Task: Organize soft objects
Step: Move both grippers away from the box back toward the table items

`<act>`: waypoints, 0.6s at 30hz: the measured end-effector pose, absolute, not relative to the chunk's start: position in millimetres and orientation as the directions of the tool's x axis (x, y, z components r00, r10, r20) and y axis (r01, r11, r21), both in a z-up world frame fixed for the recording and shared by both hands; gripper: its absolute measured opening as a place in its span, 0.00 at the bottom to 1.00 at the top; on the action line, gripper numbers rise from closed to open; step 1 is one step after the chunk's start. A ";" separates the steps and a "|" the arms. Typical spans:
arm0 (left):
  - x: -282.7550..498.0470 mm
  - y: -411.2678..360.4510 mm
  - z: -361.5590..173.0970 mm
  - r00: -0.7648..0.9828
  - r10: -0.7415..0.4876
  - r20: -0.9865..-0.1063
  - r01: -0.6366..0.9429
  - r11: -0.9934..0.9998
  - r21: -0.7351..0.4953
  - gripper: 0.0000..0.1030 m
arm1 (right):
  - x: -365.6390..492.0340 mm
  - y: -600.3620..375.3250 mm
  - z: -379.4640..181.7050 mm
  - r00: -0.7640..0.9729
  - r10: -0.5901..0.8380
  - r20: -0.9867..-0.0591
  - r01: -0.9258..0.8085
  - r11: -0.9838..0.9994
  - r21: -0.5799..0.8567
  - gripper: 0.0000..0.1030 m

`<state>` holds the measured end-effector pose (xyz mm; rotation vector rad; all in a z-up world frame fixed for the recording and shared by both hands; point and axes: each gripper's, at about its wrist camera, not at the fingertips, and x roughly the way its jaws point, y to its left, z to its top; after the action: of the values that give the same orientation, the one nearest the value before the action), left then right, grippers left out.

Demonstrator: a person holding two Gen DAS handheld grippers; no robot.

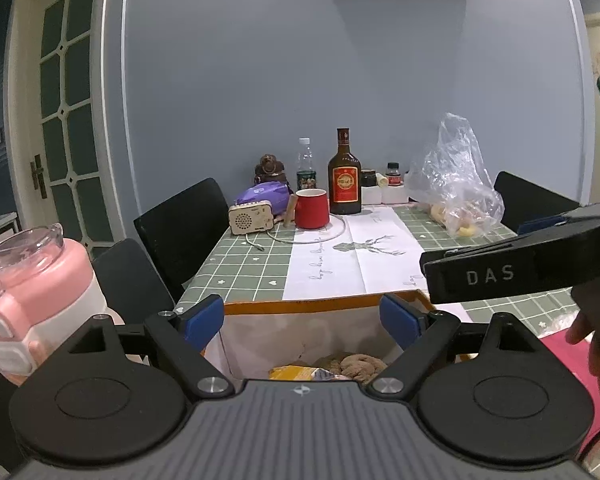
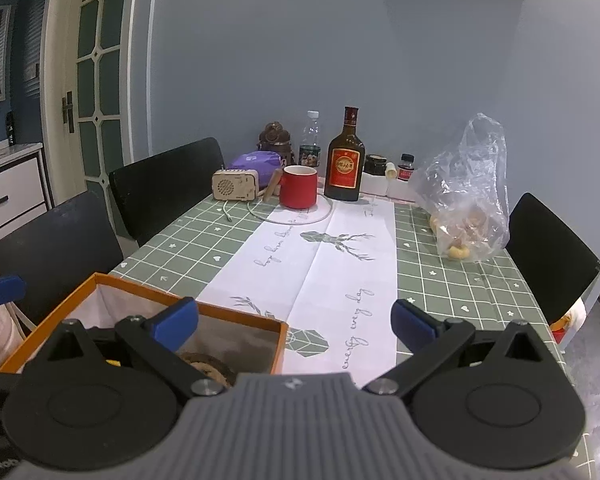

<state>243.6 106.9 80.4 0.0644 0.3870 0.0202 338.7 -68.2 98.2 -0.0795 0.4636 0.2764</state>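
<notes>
Brown fuzzy plush and yellow packet in orange-rimmed box, both jaws wide, empty.

Blue-grey wall, glazed door, black chairs.

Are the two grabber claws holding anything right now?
No. The left gripper and right gripper are both open and empty, hovering by the orange box with soft things inside.
</notes>
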 end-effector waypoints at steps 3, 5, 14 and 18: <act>240.2 104.9 83.1 0.917 -0.005 -0.398 0.039 0.996 0.076 0.99 | 333.2 -72.2 105.5 0.870 0.243 -0.429 -0.266 0.964 0.006 0.97; 234.7 101.7 87.6 0.925 -0.006 -0.380 0.040 0.996 0.080 0.99 | 320.1 -80.8 118.3 0.886 0.250 -0.390 -0.256 0.966 0.038 0.97; 191.5 79.6 115.0 0.961 -0.021 -0.276 0.052 0.993 0.108 0.99 | 232.1 -126.3 154.3 0.955 0.270 -0.123 -0.244 0.950 0.195 0.98; 174.0 67.2 127.6 0.968 0.033 -0.249 -0.001 0.992 0.129 0.99 | 219.2 -152.5 152.1 0.957 0.261 -0.125 -0.220 0.938 0.269 0.98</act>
<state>174.0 67.2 127.6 0.1284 0.2536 0.0173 219.2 -152.5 152.1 0.2558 0.1605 0.2468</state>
